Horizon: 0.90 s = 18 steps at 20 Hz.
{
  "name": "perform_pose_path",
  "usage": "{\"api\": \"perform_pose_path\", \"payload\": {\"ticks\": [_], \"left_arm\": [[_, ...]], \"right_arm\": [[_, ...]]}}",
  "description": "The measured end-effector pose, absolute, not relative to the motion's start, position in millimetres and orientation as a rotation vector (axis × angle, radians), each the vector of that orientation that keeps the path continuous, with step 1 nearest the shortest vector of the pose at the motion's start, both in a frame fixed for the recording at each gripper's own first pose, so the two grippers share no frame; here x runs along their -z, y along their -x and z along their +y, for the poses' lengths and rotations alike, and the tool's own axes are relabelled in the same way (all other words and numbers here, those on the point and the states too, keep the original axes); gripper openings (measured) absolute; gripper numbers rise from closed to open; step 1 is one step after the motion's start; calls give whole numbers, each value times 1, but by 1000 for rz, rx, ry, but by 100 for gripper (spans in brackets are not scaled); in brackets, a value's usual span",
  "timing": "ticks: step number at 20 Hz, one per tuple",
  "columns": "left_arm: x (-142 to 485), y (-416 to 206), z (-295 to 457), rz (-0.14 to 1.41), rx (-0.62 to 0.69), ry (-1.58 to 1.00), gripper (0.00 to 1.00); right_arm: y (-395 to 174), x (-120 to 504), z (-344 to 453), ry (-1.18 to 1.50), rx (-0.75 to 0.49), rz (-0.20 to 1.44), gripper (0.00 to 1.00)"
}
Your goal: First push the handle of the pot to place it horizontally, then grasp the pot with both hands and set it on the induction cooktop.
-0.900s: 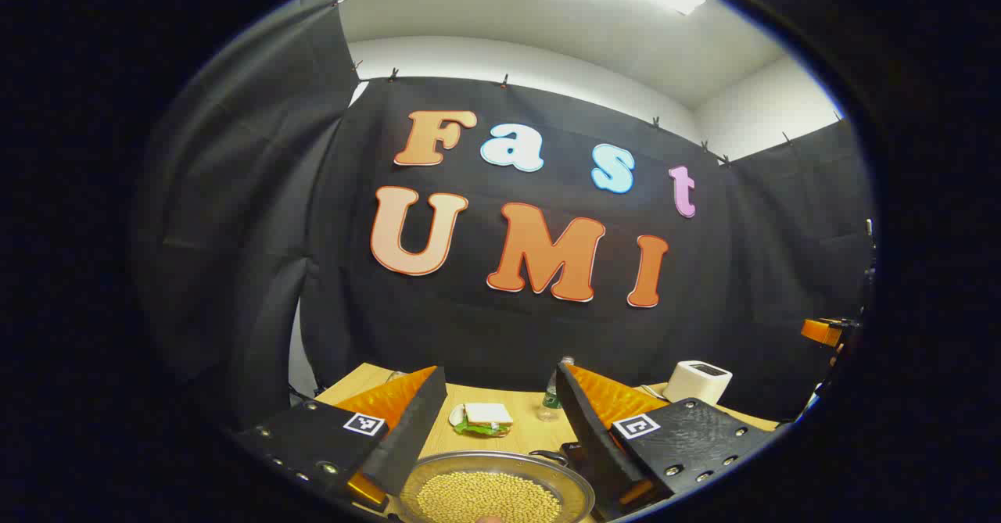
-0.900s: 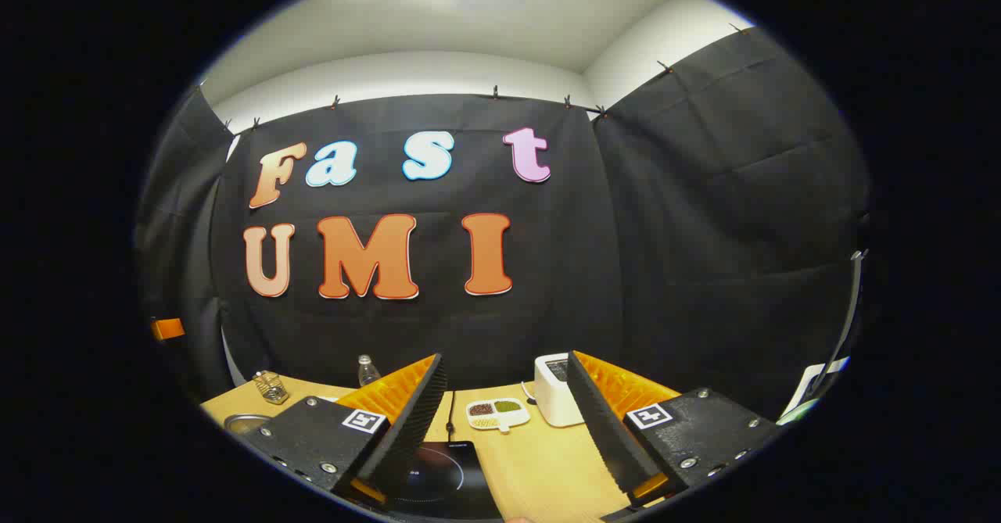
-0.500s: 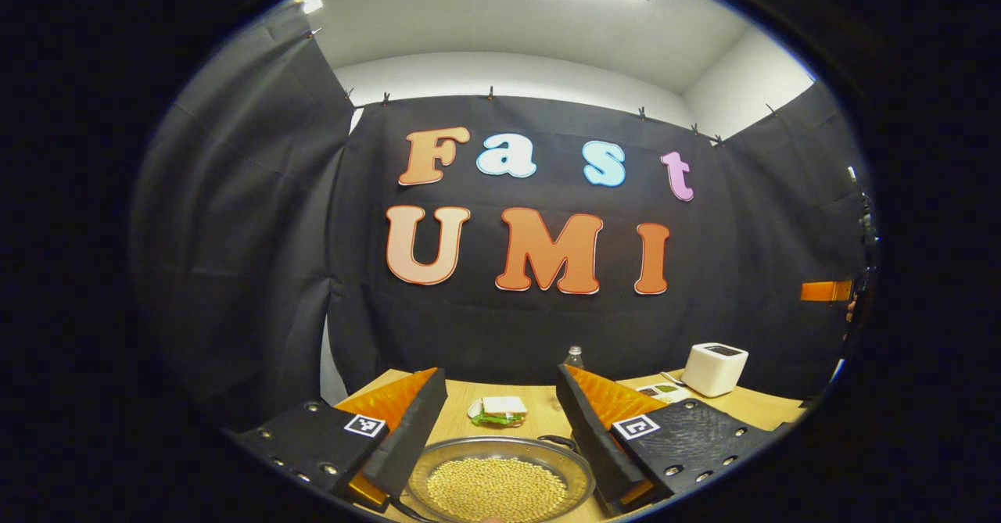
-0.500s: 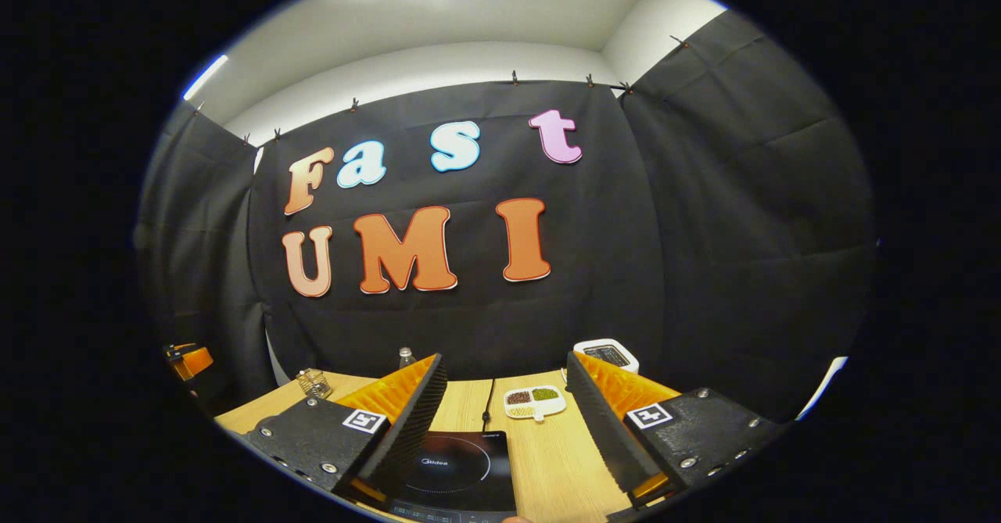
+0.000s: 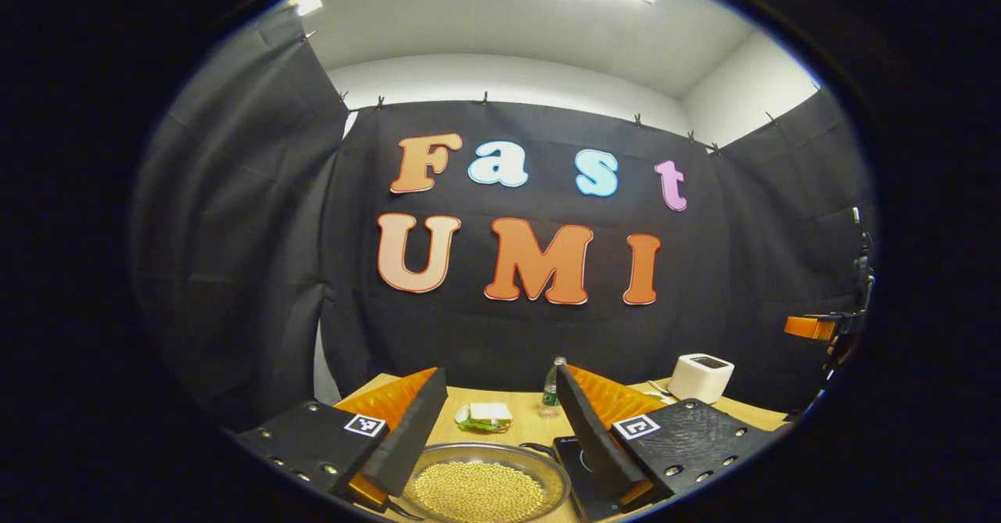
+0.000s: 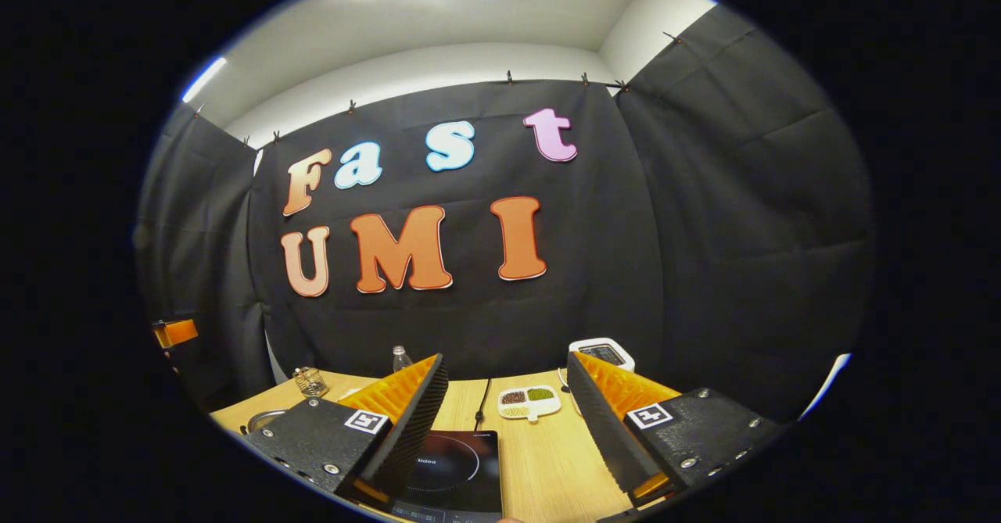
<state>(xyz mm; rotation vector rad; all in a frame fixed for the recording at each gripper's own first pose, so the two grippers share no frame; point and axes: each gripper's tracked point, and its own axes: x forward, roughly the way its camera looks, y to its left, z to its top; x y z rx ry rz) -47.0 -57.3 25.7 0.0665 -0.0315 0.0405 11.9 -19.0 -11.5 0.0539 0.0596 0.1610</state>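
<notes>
A shallow round metal pot [image 5: 491,485] of pale beans sits on the wooden desk [image 6: 547,460] between the left tool [image 5: 495,417]'s spread, empty fingers; the flat black induction cooktop [image 6: 457,468] lies just right of it, below the released right tool [image 6: 507,413]. The handle's direction cannot be told.

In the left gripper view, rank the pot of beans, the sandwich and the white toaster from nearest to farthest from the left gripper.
1. Pot of beans: right in front of the left gripper, low between its open jaws.
2. Sandwich: farther back on the table, near centre.
3. White toaster: farthest, back right by the cloth wall.
</notes>
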Motion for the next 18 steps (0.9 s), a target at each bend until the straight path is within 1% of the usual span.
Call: {"api": "perform_pose_path", "payload": {"ticks": [5, 10, 11, 12, 13, 14, 15, 17, 18], "left_arm": [[-19, 37, -64, -31, -2, -52, 90], [-5, 38, -49, 16, -49, -166, 90], [-4, 39, -47, 20, -55, -179, 91], [-1, 40, -51, 24, -49, -181, 94], [0, 41, -53, 29, -43, -173, 89], [0, 42, -54, 28, -32, -162, 80], [-2, 43, -54, 25, -24, -151, 65], [-4, 44, -51, 12, -20, -136, 49], [-4, 45, -51, 9, -24, -132, 44]], "right_arm": [[-6, 1, -16, -8, -169, 34, 95], [-7, 5, -8, -21, -190, 56, 95], [-6, 6, -5, -34, -197, 63, 95], [-7, 7, -3, -43, -203, 68, 95], [-8, 7, -1, -49, -206, 71, 95], [-9, 8, -2, -50, -206, 73, 95], [-10, 7, -1, -48, -206, 72, 95], [-9, 7, 0, -41, -207, 69, 95], [-9, 7, 1, -37, -208, 69, 95]]}}
